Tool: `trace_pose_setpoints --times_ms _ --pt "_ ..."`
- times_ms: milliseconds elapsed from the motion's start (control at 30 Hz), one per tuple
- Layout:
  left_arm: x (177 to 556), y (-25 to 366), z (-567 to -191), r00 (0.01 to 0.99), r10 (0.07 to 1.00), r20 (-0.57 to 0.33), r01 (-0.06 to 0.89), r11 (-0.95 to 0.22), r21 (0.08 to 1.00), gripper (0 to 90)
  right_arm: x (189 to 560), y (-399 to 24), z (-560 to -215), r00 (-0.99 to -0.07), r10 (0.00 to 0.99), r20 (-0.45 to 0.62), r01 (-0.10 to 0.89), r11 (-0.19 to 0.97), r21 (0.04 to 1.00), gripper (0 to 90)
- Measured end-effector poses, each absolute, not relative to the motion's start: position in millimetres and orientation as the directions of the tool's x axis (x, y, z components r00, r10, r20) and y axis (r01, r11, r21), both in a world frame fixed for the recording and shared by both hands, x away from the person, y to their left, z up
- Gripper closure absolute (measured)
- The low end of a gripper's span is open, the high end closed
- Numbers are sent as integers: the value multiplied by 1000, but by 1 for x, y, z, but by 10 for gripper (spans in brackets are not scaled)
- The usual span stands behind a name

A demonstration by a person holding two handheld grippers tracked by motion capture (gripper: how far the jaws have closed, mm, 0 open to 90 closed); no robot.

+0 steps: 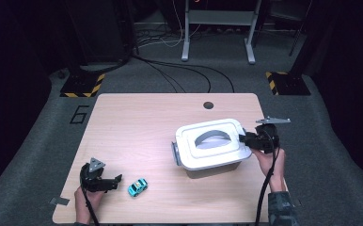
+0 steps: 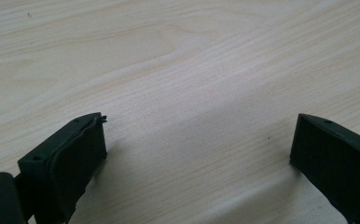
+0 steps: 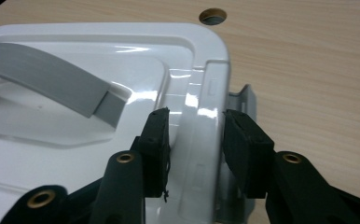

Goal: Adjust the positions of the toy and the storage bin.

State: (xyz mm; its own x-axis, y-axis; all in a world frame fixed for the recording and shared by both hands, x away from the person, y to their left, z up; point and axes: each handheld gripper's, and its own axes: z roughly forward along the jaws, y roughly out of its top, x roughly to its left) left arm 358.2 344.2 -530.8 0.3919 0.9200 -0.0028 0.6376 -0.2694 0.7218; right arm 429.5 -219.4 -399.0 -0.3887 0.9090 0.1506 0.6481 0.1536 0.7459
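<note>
White box, teal car, pale wood

The box (image 1: 212,143) is white with a grey handle (image 1: 213,137); the toy car (image 1: 137,187) is teal; the table (image 1: 137,127) shows light wood grain.

My right gripper (image 3: 196,135) straddles the raised edge of the white lid (image 3: 122,60), one jaw on top, the other outside beside the grey latch (image 3: 241,100). The grey handle (image 3: 52,81) arches across the lid's recess; the wooden table (image 3: 308,60) has a round hole (image 3: 213,15).
</note>
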Motion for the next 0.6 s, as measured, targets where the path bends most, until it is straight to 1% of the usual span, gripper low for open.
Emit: trace_pose_setpoints --times_ms 100,133,233,433,533,567,600 --pt "358 344 -531 392 920 -3 638 -269 722 31 428 -218 -399 -376 915 149 651 146 745 600" --pt "358 344 -531 392 920 -3 637 -269 722 31 426 -217 -398 -362 920 149 653 137 745 631" --pt "358 344 -531 392 920 -3 637 -269 722 31 425 -216 -398 -360 921 151 657 135 742 640" --pt "358 344 -531 392 920 -3 637 -269 722 31 415 -204 -397 -373 917 143 658 152 738 635" --pt "358 344 -531 392 920 -3 637 -269 722 31 408 -197 -398 -396 908 141 649 168 742 626" --pt "358 344 -531 392 920 -3 638 -269 722 31 406 -195 -398 -401 906 139 648 172 742 622" --pt "358 344 -531 392 920 -3 638 -269 722 31 405 -194 -398 -418 899 131 641 190 743 591"
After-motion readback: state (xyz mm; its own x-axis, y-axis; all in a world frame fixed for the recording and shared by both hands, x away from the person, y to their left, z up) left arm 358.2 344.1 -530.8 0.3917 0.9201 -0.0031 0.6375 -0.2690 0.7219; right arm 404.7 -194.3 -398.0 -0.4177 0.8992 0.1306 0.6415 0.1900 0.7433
